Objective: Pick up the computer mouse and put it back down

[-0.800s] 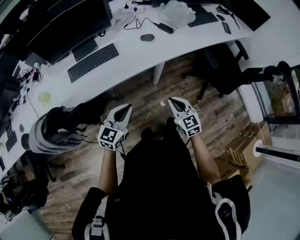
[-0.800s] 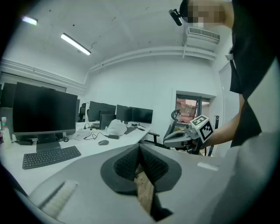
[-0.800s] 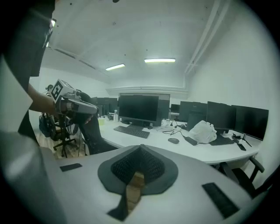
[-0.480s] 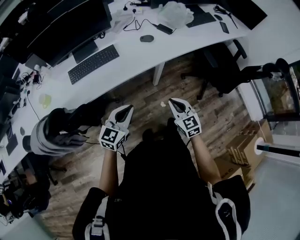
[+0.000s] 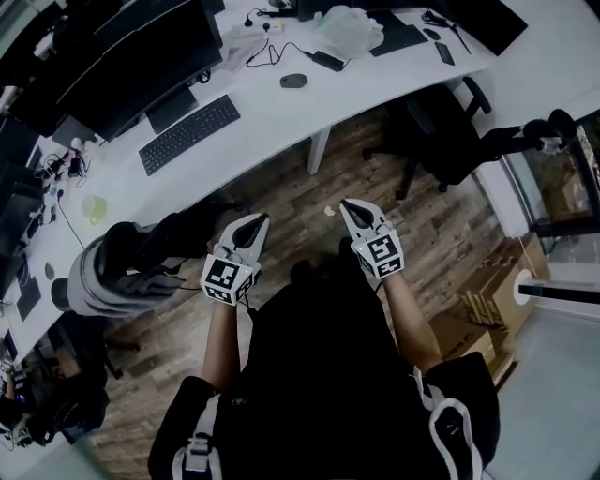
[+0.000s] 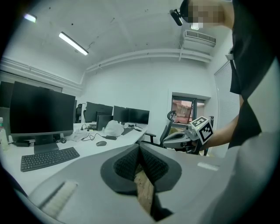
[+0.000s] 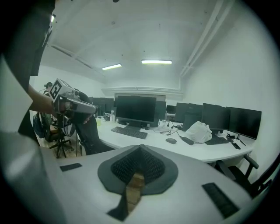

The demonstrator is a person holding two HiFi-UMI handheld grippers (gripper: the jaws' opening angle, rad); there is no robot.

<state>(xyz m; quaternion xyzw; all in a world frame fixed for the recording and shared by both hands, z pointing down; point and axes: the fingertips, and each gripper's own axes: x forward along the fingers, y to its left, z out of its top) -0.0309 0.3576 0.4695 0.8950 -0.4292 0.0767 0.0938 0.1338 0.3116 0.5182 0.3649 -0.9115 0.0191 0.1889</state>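
A dark grey computer mouse [image 5: 293,81] lies on the long white desk [image 5: 272,122], far ahead of both grippers; it also shows small in the left gripper view as the mouse [image 6: 101,143] and in the right gripper view as the mouse [image 7: 171,141]. My left gripper [image 5: 259,221] and right gripper [image 5: 347,205] hover side by side above the wooden floor, well short of the desk. Both have their jaws pressed together with nothing between them.
On the desk lie a black keyboard [image 5: 188,132], monitors [image 5: 131,52], a white plastic bag [image 5: 350,25], a phone [image 5: 330,60] and cables. An office chair [image 5: 131,262] draped with a jacket stands left, another chair [image 5: 459,141] right. Cardboard boxes [image 5: 487,295] sit at right.
The desk and its things have drifted slightly in the head view as the head shifted. Both grippers keep the same pose and stay shut.
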